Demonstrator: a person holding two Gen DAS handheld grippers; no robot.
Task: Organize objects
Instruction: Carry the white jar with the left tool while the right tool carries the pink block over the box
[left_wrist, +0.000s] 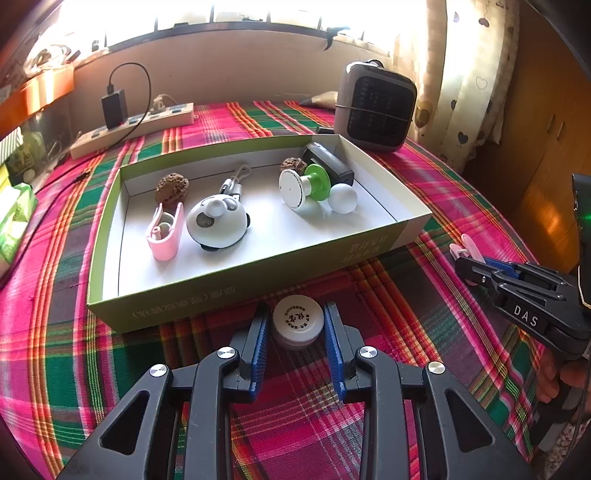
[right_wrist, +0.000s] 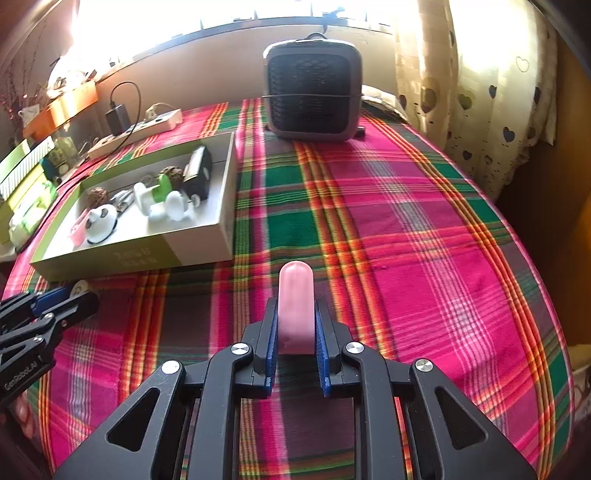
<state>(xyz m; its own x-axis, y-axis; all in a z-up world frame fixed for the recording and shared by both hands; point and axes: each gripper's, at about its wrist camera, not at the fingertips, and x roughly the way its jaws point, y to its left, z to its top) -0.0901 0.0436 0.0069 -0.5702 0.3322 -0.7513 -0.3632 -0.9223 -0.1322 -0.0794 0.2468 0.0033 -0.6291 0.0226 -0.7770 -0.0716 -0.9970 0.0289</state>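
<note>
A green-sided cardboard box (left_wrist: 255, 273) lies on the plaid tablecloth and holds a pink clip (left_wrist: 166, 232), a panda-shaped gadget (left_wrist: 216, 223), two walnuts, a green and white spool (left_wrist: 303, 184), a white ball and a black device. My left gripper (left_wrist: 297, 325) is closed around a small white jar (left_wrist: 297, 321) on the cloth just in front of the box. My right gripper (right_wrist: 295, 325) is shut on a pink clip (right_wrist: 295, 306) and holds it to the right of the box (right_wrist: 199, 247). It shows at the right of the left wrist view (left_wrist: 469, 266).
A grey fan heater (right_wrist: 314, 92) stands at the back of the table. A power strip with a black charger (left_wrist: 133, 122) lies at the back left. Boxes and clutter (right_wrist: 26, 184) line the left edge. A curtain (right_wrist: 480, 92) hangs at the right.
</note>
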